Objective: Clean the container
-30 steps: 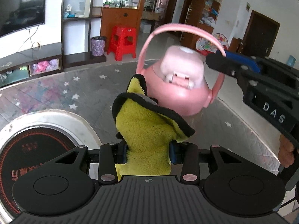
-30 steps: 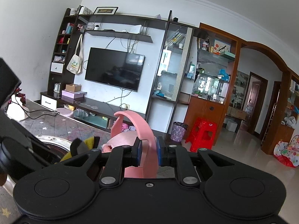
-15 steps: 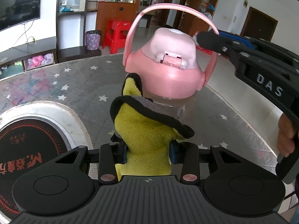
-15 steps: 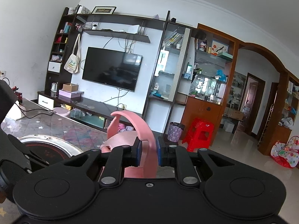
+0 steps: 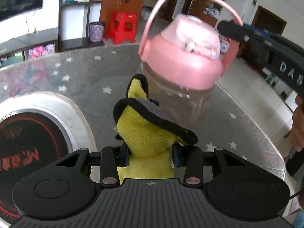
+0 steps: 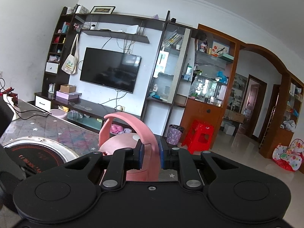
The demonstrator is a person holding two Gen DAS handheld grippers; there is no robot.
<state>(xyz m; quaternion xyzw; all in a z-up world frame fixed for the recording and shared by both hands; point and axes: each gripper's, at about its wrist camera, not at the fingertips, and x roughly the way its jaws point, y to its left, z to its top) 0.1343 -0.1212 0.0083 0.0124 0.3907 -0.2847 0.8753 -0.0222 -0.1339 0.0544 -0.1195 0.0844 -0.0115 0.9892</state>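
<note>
Because the pink carry handle (image 6: 133, 125) runs between the right gripper's (image 6: 150, 156) blue pads and these stand close on either side of it, the clear bottle (image 5: 182, 98) appears to hang from that grip, tilted, with its pink lid (image 5: 182, 64) leaning away from the left wrist camera. The pads look pressed on the handle, though a thin gap on one side cannot be ruled out. Whether the bottle's base touches the star-patterned tabletop (image 5: 79, 79) or floats just above it is not clear; the lid is blurred, which suggests motion. Holding by the handle leaves the transparent wall bare and turned toward the other tool, which is probably the point.

The left gripper (image 5: 151, 158) has its fingers closed on a yellow microfibre cloth (image 5: 146, 134) with black edging, the free end standing up and forward, its tip just beside the bottle's side. Bunched this way the cloth serves as a wiping pad. Left of it lies a round induction hob (image 5: 28, 142) set into the tabletop, well apart from the bottle. Wiping seems about to start.
</note>
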